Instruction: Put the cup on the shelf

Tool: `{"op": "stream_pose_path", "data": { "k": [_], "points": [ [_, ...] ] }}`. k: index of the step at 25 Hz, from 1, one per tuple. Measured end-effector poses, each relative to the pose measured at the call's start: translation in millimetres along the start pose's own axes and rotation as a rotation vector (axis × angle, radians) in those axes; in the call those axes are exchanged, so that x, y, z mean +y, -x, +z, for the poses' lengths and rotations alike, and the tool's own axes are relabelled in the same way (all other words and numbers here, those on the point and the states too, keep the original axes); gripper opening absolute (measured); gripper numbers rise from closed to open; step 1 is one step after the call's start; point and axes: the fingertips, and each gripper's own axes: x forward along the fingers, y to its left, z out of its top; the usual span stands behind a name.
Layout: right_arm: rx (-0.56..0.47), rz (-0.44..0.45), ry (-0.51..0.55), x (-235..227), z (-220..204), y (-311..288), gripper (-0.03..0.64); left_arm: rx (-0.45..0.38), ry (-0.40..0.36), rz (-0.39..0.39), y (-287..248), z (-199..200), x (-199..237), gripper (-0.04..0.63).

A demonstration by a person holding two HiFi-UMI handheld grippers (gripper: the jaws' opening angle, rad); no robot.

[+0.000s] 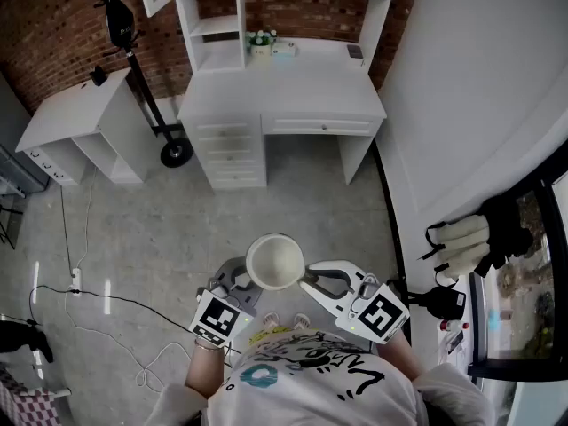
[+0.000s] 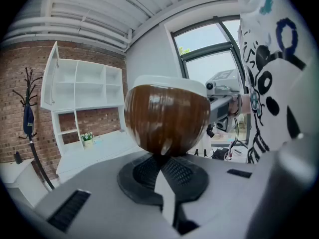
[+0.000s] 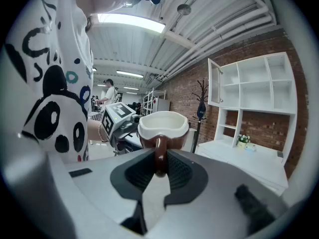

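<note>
The cup (image 1: 275, 261) is upright, with its white mouth facing up and its long axis running top to bottom. It is brown outside and white inside. Its handle (image 3: 159, 156) points back toward the right gripper (image 1: 306, 280), away from the left one.

It is held in the air in front of the person's chest, above the grey floor (image 1: 133, 238). It is well apart from the white desk (image 1: 284, 87) and the shelf (image 1: 217, 25) above it, which stand against the brick wall at the far side of the room.

The cup sits between the two tools. The right gripper comes in from the right in the head view. Its jaws are clamped on the handle, which stands upright between the black pads (image 3: 182, 173), with the bowl just beyond the tips. The left gripper (image 1: 241, 282) comes in from the opposite side. In the left gripper view its jaws are drawn together, and the round brown belly of the cup sits right at their tips (image 2: 160, 161). Whether they pinch any part of it cannot be made out. In the right gripper view, the left gripper's marker cube shows just behind the cup.
</note>
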Motion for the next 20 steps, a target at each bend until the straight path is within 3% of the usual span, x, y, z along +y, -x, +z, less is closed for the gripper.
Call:
{"op": "stream_pose_path", "data": {
  "k": [20],
  "points": [
    [-0.019, 0.033, -0.012, 4.0, 2.4, -11.2, 0.060, 0.016, 0.008, 0.025, 10.1, -6.1, 6.0, 0.015]
  ]
}}
